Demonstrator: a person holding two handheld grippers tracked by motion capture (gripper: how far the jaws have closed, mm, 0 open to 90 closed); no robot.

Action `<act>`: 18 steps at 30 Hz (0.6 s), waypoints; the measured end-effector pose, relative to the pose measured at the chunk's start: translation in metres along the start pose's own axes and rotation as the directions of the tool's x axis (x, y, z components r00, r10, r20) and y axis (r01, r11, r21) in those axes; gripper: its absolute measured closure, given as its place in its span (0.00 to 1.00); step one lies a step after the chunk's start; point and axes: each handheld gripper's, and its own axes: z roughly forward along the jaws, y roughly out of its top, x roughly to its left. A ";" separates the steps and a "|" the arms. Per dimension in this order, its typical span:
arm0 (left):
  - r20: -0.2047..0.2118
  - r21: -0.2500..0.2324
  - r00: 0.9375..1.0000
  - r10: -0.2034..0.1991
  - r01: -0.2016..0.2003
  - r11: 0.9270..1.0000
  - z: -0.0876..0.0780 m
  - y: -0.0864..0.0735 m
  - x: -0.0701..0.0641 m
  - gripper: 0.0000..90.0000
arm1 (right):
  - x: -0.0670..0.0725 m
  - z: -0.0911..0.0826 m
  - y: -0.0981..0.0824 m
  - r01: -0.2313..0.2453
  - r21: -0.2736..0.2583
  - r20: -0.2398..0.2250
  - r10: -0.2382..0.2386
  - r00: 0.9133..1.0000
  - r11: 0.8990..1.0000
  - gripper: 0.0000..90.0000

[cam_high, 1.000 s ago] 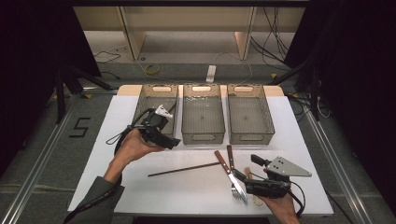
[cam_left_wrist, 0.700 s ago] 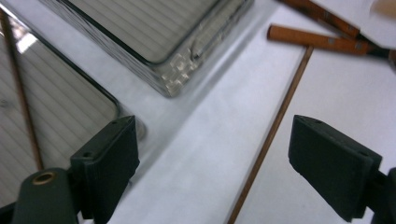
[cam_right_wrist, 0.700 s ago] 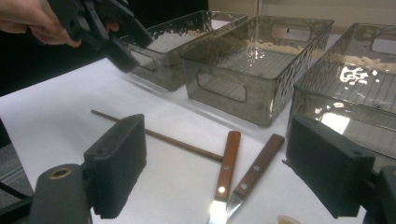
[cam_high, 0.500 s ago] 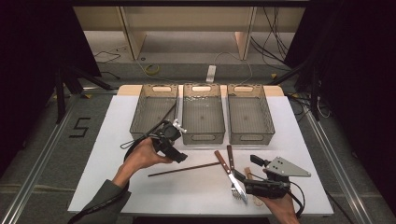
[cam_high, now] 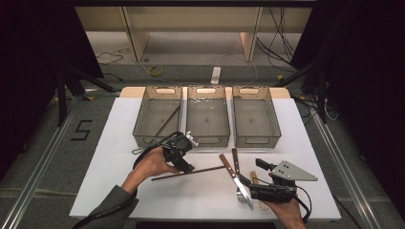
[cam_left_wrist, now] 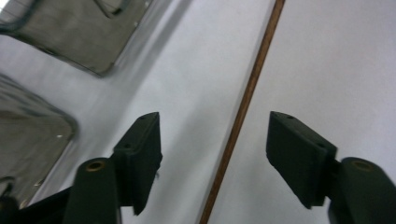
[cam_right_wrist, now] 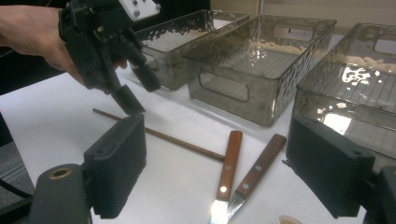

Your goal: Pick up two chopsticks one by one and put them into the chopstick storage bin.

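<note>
straddling a thin brown stick (cam_left_wrist: 243,109) on the table, left gripper (cam_left_wrist: 212,140) jaws parted, closing in; not yet touching

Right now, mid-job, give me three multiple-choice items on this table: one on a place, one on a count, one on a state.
1. Where does the loose brown stick lie?
A. In the middle bin
B. On the white table, in front of the bins
C. On the floor

2. How many clear bins stand in the row?
A. Two
B. Three
C. Four

3. How does the left hand-held gripper stand to the stick?
A. Pads apart on either side of it, not pressing
B. Clamped shut on it
C. Lifting it above the left bin

Answers: 1 B, since the high view shows it flat on the table before the bins. 2 B, left, middle bin and right bin. 3 A, the left gripper view shows a gap at each pad; the jaws have just been closing.
</note>
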 end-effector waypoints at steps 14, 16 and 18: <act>0.039 0.087 0.998 0.040 -0.043 0.995 0.021 -0.002 -0.005 0.66 | 0.000 0.000 0.000 0.000 0.001 -0.002 0.000 1.000 1.000 0.23; 0.042 0.092 0.998 0.048 -0.051 0.994 0.023 -0.002 -0.005 0.69 | 0.000 0.000 0.000 0.000 0.002 -0.001 0.000 1.000 1.000 0.23; 0.048 0.093 0.998 0.046 -0.051 0.994 0.024 -0.002 -0.005 0.71 | 0.000 0.000 0.000 0.002 0.006 -0.001 -0.002 1.000 1.000 0.23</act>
